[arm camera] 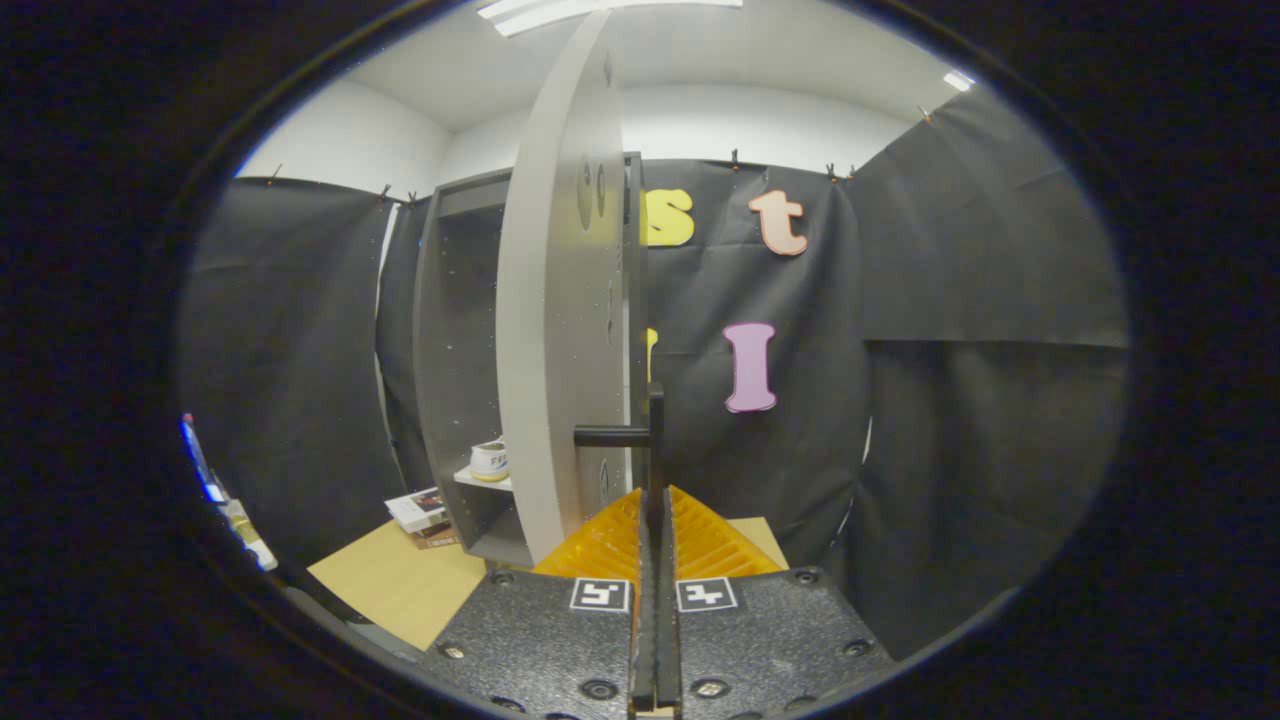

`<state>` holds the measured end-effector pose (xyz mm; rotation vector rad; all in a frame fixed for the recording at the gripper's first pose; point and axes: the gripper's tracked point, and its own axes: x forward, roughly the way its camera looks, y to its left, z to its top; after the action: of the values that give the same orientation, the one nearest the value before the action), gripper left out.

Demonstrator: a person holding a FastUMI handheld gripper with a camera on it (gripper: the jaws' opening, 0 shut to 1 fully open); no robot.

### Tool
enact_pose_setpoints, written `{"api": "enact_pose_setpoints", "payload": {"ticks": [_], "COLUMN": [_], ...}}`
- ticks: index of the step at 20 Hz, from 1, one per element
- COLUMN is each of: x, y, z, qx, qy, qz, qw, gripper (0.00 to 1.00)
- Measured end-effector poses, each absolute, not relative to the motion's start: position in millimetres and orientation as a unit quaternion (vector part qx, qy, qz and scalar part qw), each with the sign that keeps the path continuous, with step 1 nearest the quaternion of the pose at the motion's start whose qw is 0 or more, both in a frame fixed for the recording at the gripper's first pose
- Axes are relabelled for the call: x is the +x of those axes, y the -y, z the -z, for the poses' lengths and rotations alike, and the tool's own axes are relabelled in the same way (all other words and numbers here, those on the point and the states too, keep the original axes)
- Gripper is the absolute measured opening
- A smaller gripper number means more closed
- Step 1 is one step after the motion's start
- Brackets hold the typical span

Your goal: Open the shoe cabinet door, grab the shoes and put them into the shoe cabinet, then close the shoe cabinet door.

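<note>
Your gripper point(655, 500) has its fingers pressed together on the black door handle point(640, 432), which rises as a thin vertical bar from between the fingertips. The shoe cabinet door point(560, 330) stands swung open, edge-on just left of the fingers. Further left, the grey shoe cabinet point(455, 350) is open, with a white shoe point(490, 460) on its shelf. Small boxes point(425, 515) lie on the tan tabletop point(400, 585) near the cabinet's foot.
</note>
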<state>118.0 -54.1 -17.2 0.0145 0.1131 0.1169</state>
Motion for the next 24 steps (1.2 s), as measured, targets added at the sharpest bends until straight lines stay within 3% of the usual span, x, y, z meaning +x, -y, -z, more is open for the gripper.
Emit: {"api": "enact_pose_setpoints", "payload": {"ticks": [2, 5, 6, 10, 11, 20, 24], "x": [112.1, 101.7, 94.0, 60.3, 53.9, 37.4, 68.0], "y": [42.7, 63.0, 66.0, 73.0, 66.7, -68.5, -94.6], "z": [21.2, 21.7, 20.5, 15.0, 21.6, 134.6, 181.1], "qx": [0.035, 0.02, 0.011, -0.037, -0.037, -0.017, 0.026], "qy": [-0.066, -0.059, -0.05, -0.003, 0.007, -0.035, -0.052], "qz": [-0.079, -0.024, -0.004, 0.055, 0.054, -0.066, -0.065], "qw": [0.994, 0.998, 0.999, 0.998, 0.998, 0.997, 0.996], "gripper": [0.04, 0.06, 0.16, 0.97, 1.0, 1.0, 1.0]}}
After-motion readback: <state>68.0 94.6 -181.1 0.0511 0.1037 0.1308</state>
